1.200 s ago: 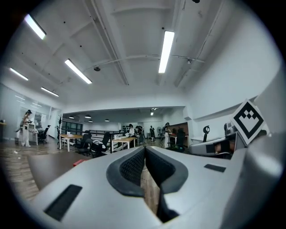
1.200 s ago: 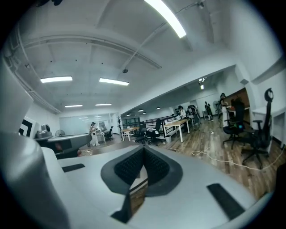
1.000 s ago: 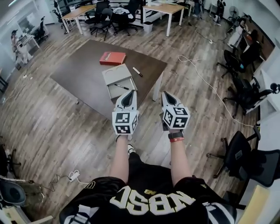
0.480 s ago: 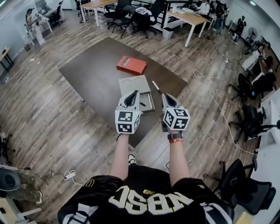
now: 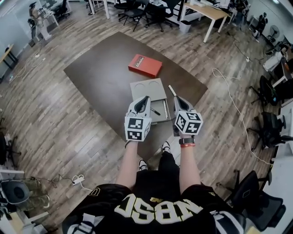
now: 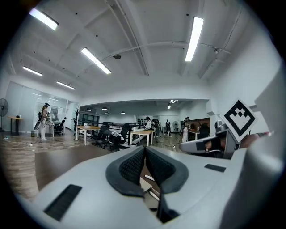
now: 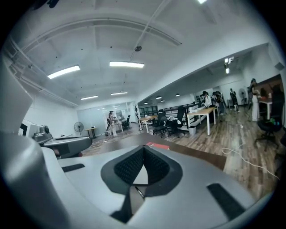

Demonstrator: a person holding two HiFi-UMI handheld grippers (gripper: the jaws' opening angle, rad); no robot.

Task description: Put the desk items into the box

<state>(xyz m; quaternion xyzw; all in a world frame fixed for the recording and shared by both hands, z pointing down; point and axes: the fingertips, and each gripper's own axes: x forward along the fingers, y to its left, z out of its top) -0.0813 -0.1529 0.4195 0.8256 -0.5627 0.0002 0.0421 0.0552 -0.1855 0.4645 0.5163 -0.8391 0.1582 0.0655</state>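
Observation:
A dark brown table [image 5: 100,77] carries an open grey box [image 5: 150,97], its lid laid back toward a red book [image 5: 144,65]. A black pen [image 5: 155,111] lies in the box's tray. On the tabletop just right of the box rests a white marker [image 5: 172,90]. My left gripper [image 5: 145,98] hovers over the box's near left part, shut and empty. My right gripper [image 5: 178,98] hangs beside the box's right edge, near the marker, also shut with nothing in it. In the right gripper view the red book [image 7: 157,145] shows beyond the closed jaws.
Desks and office chairs [image 5: 137,9] stand beyond the table, and more chairs [image 5: 270,128] line the right side. A white cable [image 5: 233,105] snakes over the wood floor to the right. A power strip [image 5: 78,179] lies on the floor at the lower left. People stand far off.
The person has walked up to the table; both grippers now reach over its near edge and the box, where earlier they hung above the floor short of it. Both jaws stayed shut.

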